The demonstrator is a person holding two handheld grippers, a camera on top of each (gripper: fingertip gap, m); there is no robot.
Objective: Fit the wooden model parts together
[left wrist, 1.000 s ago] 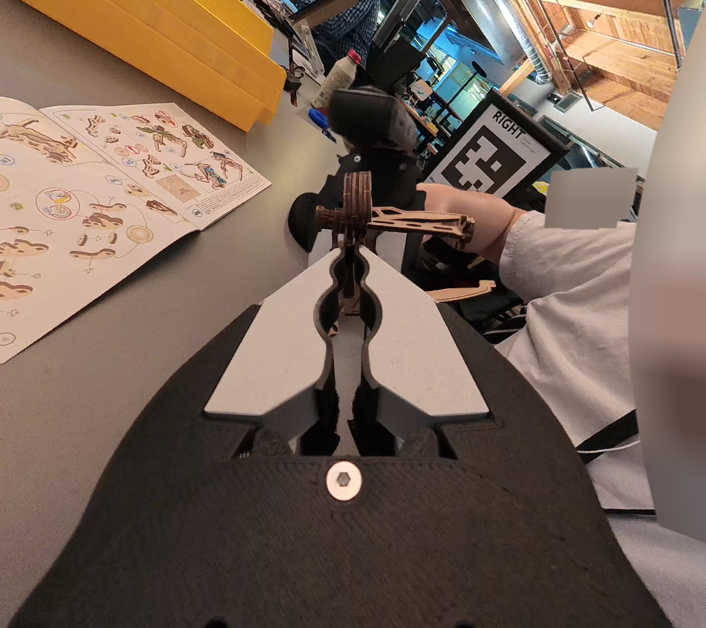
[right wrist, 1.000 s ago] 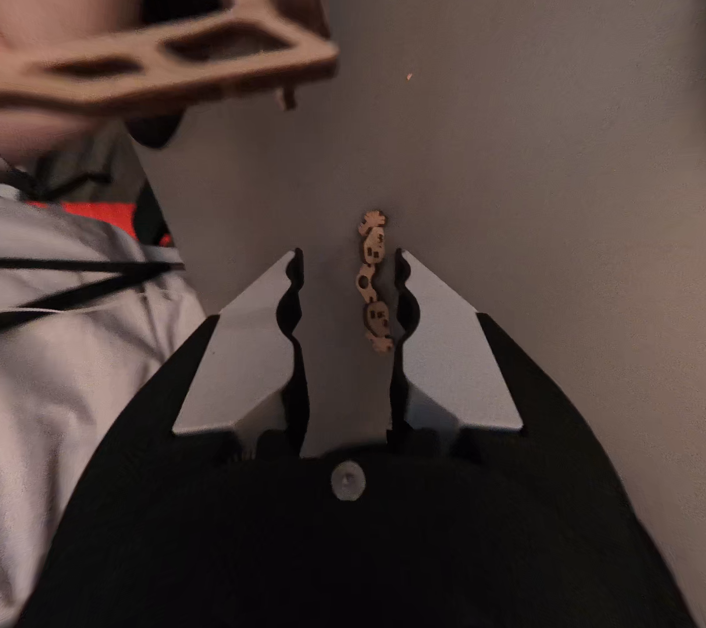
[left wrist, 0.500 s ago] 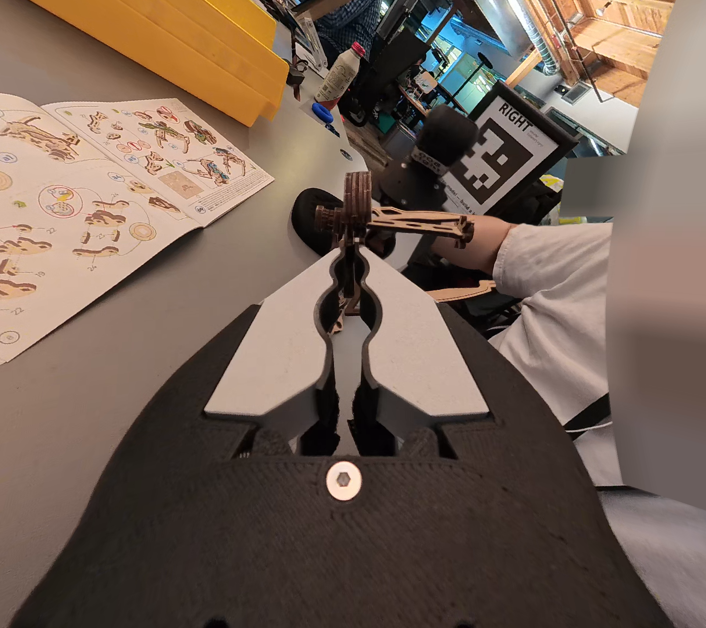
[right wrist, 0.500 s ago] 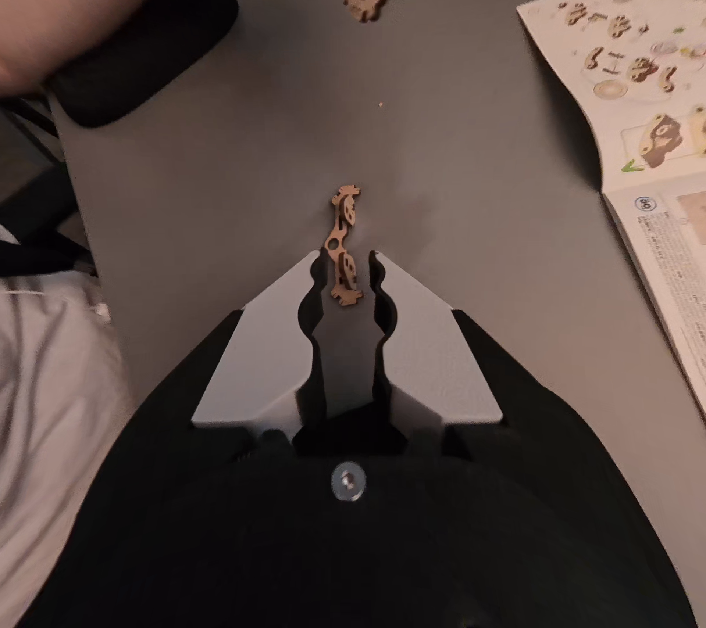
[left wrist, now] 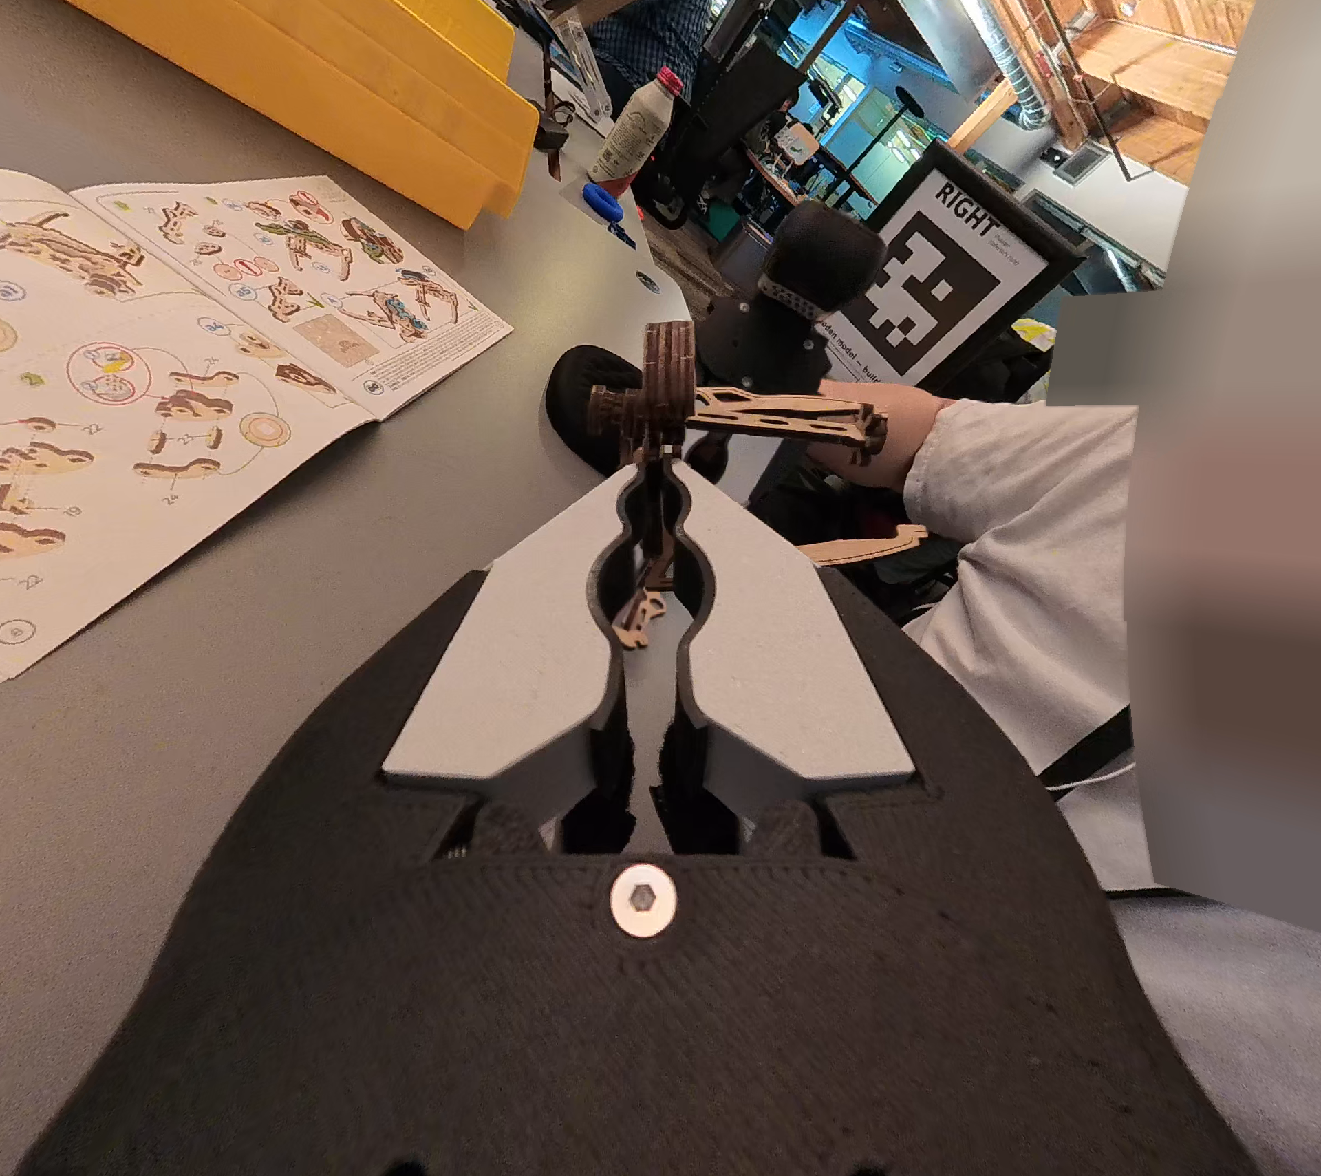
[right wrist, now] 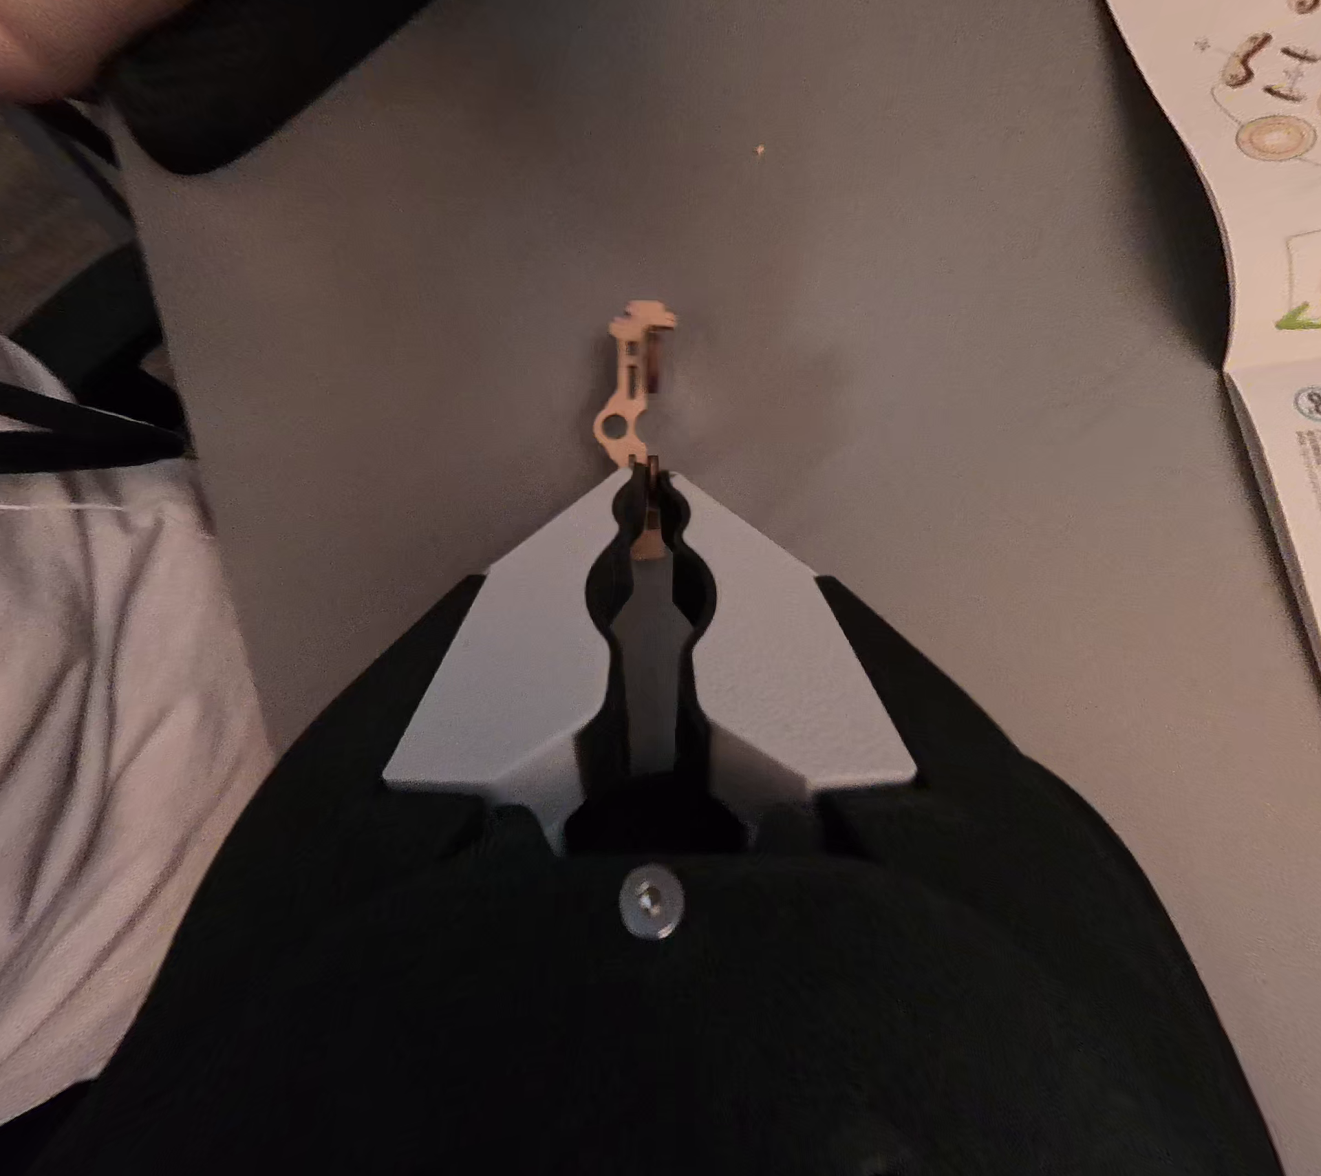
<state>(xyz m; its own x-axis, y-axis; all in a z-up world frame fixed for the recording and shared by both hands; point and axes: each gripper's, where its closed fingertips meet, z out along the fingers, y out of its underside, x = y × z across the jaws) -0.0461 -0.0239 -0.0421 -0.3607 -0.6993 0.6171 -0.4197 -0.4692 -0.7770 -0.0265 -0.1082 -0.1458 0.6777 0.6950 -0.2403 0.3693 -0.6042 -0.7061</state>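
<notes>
A small, flat, pale laser-cut wooden strip with a round hole and slotted cut-outs (right wrist: 632, 387) is pinched by its near end at the very tips of the right tongs (right wrist: 647, 477), the jaws pressed almost together on it. Its long axis runs straight ahead in line with the fingers, the free end pointing forward over the grey table (right wrist: 929, 355); whether that end touches the table cannot be told. The partly built brown wooden model of stacked plywood layers with a slender openwork arm (left wrist: 672, 398) is gripped by the left tongs (left wrist: 661, 470), likewise closed on a thin lower part of it. In the right wrist view the model shows blurred, ahead of the strip and slightly to its right, well apart. Judgement: the strip must be carried forward to the model and its slotted end lined up. The open white instruction booklet with coloured diagrams (left wrist: 214, 355) lies on the table beyond the left tongs.
</notes>
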